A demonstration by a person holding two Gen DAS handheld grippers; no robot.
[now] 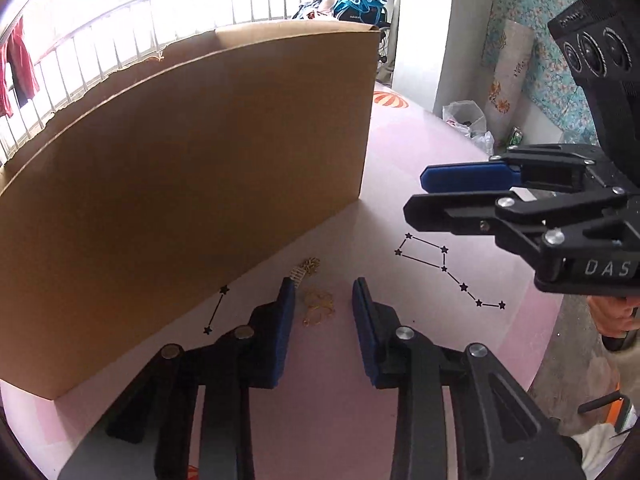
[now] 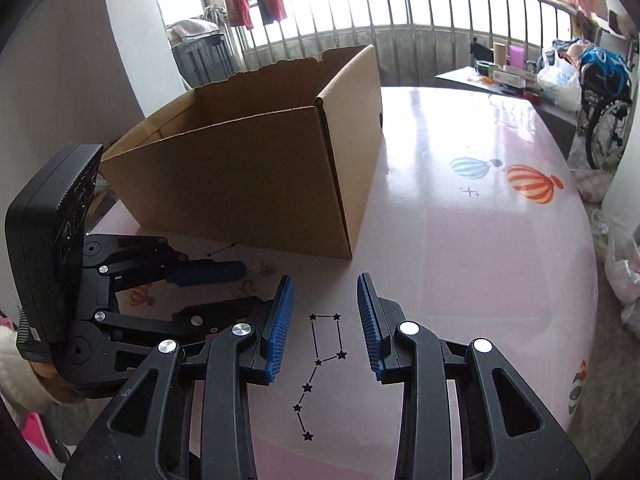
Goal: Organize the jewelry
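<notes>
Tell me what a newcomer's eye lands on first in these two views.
The big open cardboard box stands out first, on the far left part of the pink table. Next come the gold jewelry pieces, a small tangle on the table just in front of the box, with the left tool open around them. The right tool is open over a printed star constellation, holding nothing.

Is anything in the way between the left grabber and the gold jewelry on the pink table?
No. The gold jewelry lies bare on the pink table, just ahead of the left gripper and between its open fingers. The cardboard box stands off to one side; the right gripper hangs on the other.
</notes>
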